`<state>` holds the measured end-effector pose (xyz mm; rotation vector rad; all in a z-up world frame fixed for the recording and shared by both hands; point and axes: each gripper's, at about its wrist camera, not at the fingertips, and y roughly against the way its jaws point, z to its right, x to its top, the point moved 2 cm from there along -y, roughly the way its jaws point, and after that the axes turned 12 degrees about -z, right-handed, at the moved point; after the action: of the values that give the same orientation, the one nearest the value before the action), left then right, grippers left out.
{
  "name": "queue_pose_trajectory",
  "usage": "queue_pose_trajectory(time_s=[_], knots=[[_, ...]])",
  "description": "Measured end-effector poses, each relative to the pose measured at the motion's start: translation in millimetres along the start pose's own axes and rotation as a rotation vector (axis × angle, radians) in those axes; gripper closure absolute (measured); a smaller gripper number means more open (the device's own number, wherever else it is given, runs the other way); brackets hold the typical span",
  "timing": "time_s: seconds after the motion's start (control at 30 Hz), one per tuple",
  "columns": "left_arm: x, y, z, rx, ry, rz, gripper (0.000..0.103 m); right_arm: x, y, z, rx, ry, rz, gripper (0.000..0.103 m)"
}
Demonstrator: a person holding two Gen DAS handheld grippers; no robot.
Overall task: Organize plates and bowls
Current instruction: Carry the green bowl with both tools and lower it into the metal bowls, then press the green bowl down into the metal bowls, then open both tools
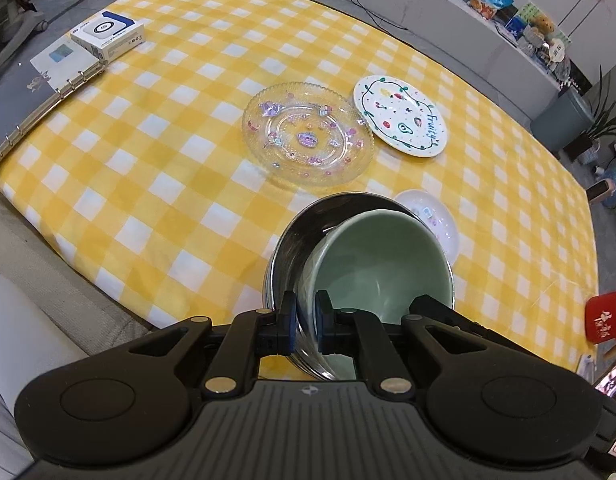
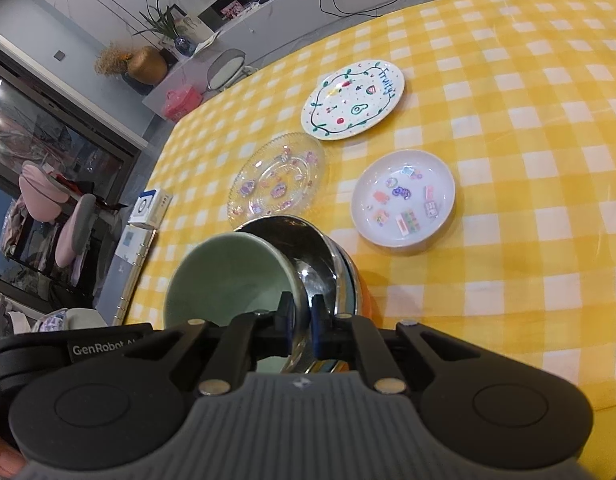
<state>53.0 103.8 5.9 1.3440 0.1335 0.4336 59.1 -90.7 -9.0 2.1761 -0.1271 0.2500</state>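
Firstly, left wrist view: yellow checked tabletop (image 1: 168,128); glass plate (image 1: 308,134) and fruit plate (image 1: 399,116) mid-surface, open cloth around; binder (image 1: 32,96) at far-left edge. Left tool (image 1: 306,322) clamped on steel bowl (image 1: 292,248) rim, green bowl (image 1: 371,264) tilted inside.

Right wrist view: sticker dish (image 2: 403,198) beside bowls; right tool (image 2: 300,326) clamped on the steel rim.
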Motion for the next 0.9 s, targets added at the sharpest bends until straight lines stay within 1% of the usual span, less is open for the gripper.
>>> queue_pose_trajectory(time_s=[0.23,0.53,0.7,0.9], knots=[[1,-2,7,0.047,-0.057,-0.006,0.092,0,-4,-9,-0.069,0.072,0.014,0.098],[-2,-3,17,0.11,-0.131,0.011,0.091,-5,-9,-18,-0.16,0.154,0.039,0.098],[-2,-3,18,0.114,-0.136,0.0,0.09,-5,-8,-17,-0.15,0.141,0.03,0.094],[-2,-2,17,0.111,-0.133,0.003,0.089,-4,-7,-15,-0.129,0.115,0.017,0.093]])
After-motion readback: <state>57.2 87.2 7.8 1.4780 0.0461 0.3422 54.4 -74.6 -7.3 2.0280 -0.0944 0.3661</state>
